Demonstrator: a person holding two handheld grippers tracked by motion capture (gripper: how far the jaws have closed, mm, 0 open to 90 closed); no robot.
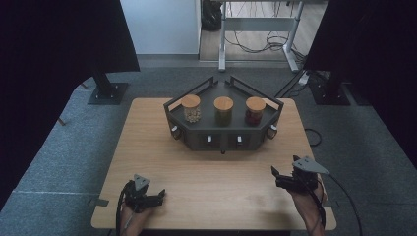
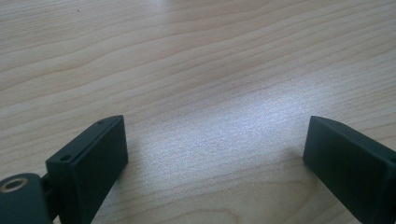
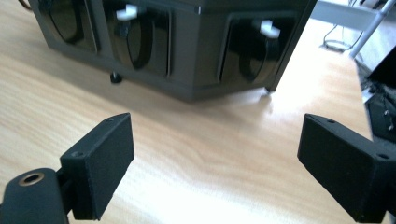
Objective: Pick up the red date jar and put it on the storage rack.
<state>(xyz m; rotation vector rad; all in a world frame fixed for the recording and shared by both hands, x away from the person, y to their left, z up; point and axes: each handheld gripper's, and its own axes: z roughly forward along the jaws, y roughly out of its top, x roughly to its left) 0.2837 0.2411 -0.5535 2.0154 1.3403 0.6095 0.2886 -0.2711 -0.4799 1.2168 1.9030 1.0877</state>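
**Both grippers open over the counter, three jars on the rack**

I worked at one wooden counter (image 1: 147, 142), the largest thing before me. On its far half sat one dark angular rack (image 1: 223, 135), well apart from both my hands. I could read no brand, label or writing on the rack, on the jars or on my tools; nothing legible showed.

On the rack's top stood three jars in a row, each with a round wooden lid: the left jar (image 1: 191, 108) held pale pieces, the middle jar (image 1: 223, 110) looked dark greenish, and the right jar (image 1: 255, 110) held something reddish. They stood upright, near one another but apart.

Along the rack's front I counted four small white knobs (image 1: 209, 139) in the high view, and in my right gripper view two of them showed as white tabs above dark round recesses.

I held two grippers. My left gripper (image 1: 147, 196) rested low at the near left of the counter, its jaws spread wide over bare wood with nothing between them. My right gripper (image 1: 282, 178) was at the near right, pointed toward the rack's front, its jaws likewise wide apart and holding nothing.
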